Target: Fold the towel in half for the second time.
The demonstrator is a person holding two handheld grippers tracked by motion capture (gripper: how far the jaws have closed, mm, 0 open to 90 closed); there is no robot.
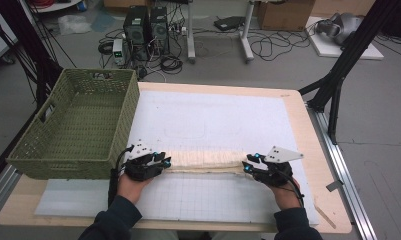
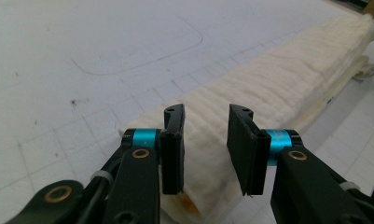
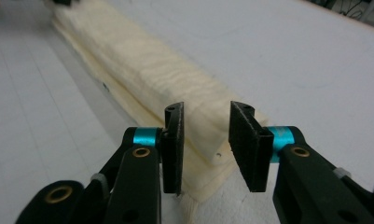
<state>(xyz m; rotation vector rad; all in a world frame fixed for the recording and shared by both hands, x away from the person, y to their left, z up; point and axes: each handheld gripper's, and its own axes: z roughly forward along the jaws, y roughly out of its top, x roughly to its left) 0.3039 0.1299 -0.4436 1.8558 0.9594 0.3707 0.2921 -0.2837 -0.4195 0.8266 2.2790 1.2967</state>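
A cream folded towel [image 1: 205, 160] lies in a long strip on the white mat [image 1: 213, 120], beside the green woven basket [image 1: 73, 125]. The left gripper [image 1: 164, 162] sits at one end with its jaws apart, pinching nothing. The right gripper [image 1: 249, 165] sits at the other end, let go too. The towel looks soft, light and floppy, so it is best pinched at both ends through all the layers.
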